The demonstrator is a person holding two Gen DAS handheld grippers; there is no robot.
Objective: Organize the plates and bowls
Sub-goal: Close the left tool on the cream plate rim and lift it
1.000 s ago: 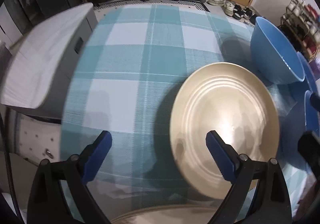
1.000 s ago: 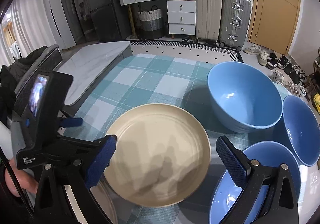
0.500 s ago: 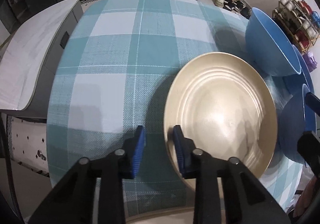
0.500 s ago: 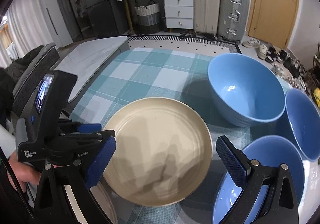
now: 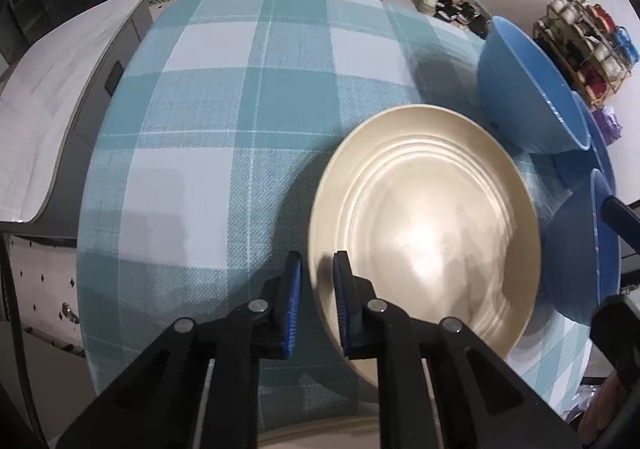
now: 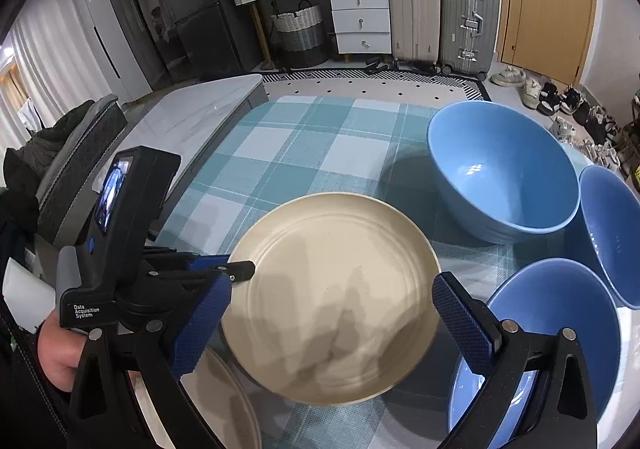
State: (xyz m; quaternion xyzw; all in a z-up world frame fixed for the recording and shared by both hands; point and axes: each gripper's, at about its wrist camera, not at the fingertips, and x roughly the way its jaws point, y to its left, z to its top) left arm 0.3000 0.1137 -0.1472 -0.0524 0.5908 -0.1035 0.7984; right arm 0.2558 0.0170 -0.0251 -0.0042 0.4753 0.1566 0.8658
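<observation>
A cream plate [image 5: 432, 233] is held tilted above the checked tablecloth [image 5: 224, 97]. My left gripper [image 5: 317, 301] is shut on the plate's left rim; it also shows in the right wrist view [image 6: 236, 269], pinching the plate [image 6: 332, 289]. A second cream plate [image 6: 224, 401] lies at the near edge, below. My right gripper [image 6: 328, 321] is open and empty, its jaws either side of the held plate. A large blue bowl [image 6: 504, 173] stands behind, with two smaller blue bowls at right [image 6: 612, 233] and near right [image 6: 552, 329].
A grey-white bench [image 5: 52, 97] runs along the table's left side. Drawers, a basket and suitcases [image 6: 440, 13] stand across the room. Shoes and a rack [image 5: 584, 33] are off the table's right edge.
My left gripper closed from wide open onto the plate's left rim and lifted it, tilted. My right gripper stayed open and nearly still.
</observation>
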